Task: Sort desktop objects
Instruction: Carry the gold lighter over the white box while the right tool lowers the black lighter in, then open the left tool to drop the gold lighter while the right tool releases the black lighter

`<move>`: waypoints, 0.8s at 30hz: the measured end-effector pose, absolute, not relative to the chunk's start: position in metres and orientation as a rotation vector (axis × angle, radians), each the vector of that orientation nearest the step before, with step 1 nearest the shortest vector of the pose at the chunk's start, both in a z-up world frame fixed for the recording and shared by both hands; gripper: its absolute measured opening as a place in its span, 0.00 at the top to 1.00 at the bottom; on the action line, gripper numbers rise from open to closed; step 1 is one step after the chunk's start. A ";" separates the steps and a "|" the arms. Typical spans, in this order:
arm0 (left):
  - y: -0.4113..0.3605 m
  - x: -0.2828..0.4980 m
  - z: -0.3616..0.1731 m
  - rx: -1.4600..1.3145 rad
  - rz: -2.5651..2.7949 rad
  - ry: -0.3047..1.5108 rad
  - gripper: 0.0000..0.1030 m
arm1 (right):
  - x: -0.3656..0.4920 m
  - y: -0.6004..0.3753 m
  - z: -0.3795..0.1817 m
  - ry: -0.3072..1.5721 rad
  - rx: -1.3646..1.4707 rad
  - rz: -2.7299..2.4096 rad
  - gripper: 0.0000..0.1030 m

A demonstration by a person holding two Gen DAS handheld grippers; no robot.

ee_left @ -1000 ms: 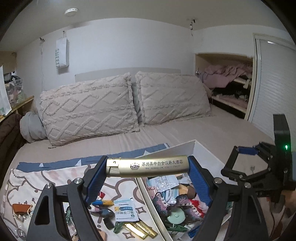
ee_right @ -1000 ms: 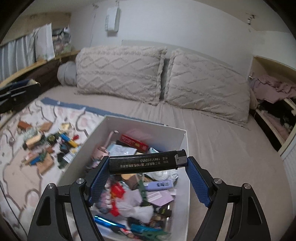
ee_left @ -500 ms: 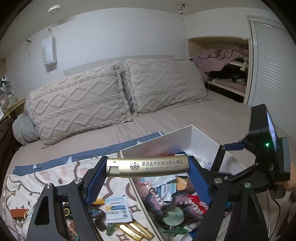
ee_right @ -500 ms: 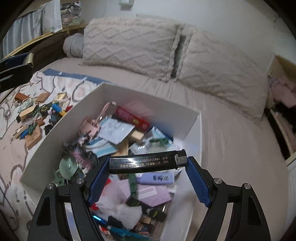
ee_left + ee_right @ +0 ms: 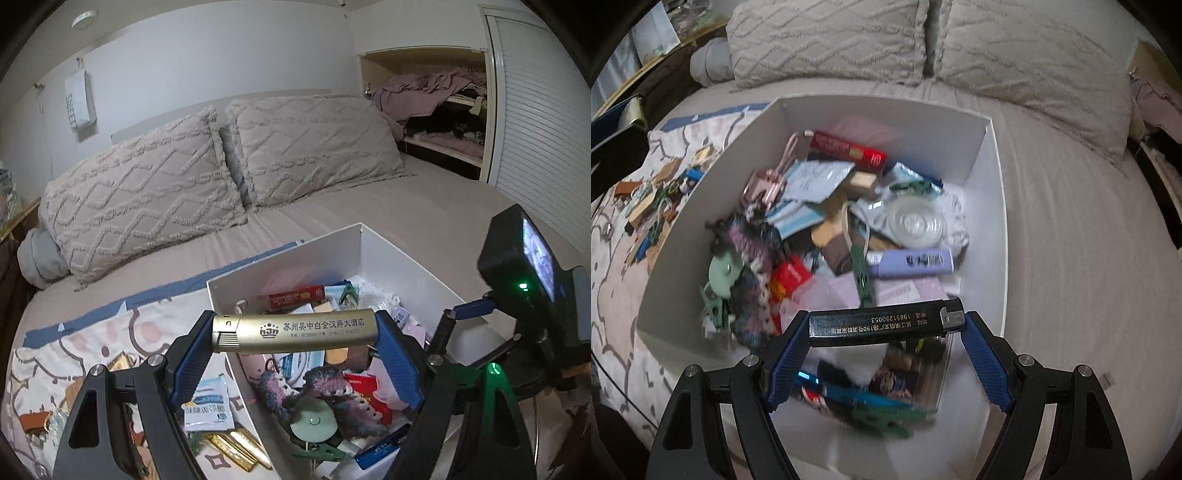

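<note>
My left camera looks forward and slightly down across the bed [image 5: 424, 206] toward the pillows [image 5: 147, 184], with the white box [image 5: 295, 254] close in the lower centre of the frame. My right camera tilts steeply down, close above the same box [image 5: 993, 177], which fills mid-frame. Both views share box, pillows and bed.

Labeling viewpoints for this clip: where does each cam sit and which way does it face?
Left wrist: on the left claw, looking forward and slightly down across the bed; own fingers clamp a gold lighter; the right claw shows at right.
Right wrist: on the right claw, looking steeply down; own fingers clamp a black lighter.
Shared: the white box.
</note>
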State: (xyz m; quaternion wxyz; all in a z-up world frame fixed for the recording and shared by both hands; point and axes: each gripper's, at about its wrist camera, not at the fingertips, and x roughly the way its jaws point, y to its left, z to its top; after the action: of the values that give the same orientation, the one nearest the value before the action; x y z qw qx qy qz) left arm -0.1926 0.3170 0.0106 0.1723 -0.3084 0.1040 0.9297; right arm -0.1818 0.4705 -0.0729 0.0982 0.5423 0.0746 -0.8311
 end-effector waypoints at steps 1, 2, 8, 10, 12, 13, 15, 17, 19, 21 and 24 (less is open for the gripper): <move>0.316 -0.193 0.009 -0.884 2.639 0.297 0.19 | -0.180 0.471 -0.073 0.197 1.615 -2.433 0.21; 0.315 -0.194 0.006 -0.892 2.640 0.303 0.19 | -0.178 0.472 -0.073 0.169 1.623 -2.406 0.21; 0.311 -0.203 -0.009 -0.966 2.651 0.310 0.19 | -0.168 0.464 -0.073 0.122 1.635 -2.320 0.21; 0.312 -0.206 -0.015 -0.992 2.654 0.331 0.19 | -0.166 0.461 -0.076 0.119 1.648 -2.299 0.21; 0.312 -0.207 -0.021 -1.023 2.641 0.329 0.19 | -0.162 0.454 -0.078 0.184 1.662 -2.278 0.21; 0.312 -0.208 -0.023 -1.038 2.635 0.324 0.19 | -0.160 0.451 -0.079 0.217 1.666 -2.270 0.21; 0.312 -0.210 -0.026 -1.071 2.624 0.309 0.19 | -0.158 0.448 -0.078 0.235 1.660 -2.254 0.21; 0.313 -0.211 -0.029 -1.112 2.612 0.285 0.19 | -0.158 0.449 -0.076 0.226 1.660 -2.259 0.21; 0.315 -0.213 -0.032 -1.141 2.600 0.262 0.19 | -0.158 0.451 -0.076 0.217 1.669 -2.252 0.21; 0.318 -0.213 -0.035 -1.171 2.592 0.248 0.19 | -0.158 0.453 -0.076 0.209 1.678 -2.248 0.21; 0.323 -0.213 -0.040 -1.205 2.581 0.251 0.19 | -0.159 0.457 -0.073 0.203 1.677 -2.293 0.20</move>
State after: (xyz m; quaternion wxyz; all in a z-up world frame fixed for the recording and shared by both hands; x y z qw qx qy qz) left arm -0.2127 0.3232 -0.0403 0.1406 -0.4171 0.0869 0.8937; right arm -0.1590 0.4569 -0.0733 0.1464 0.5824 0.0704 -0.7965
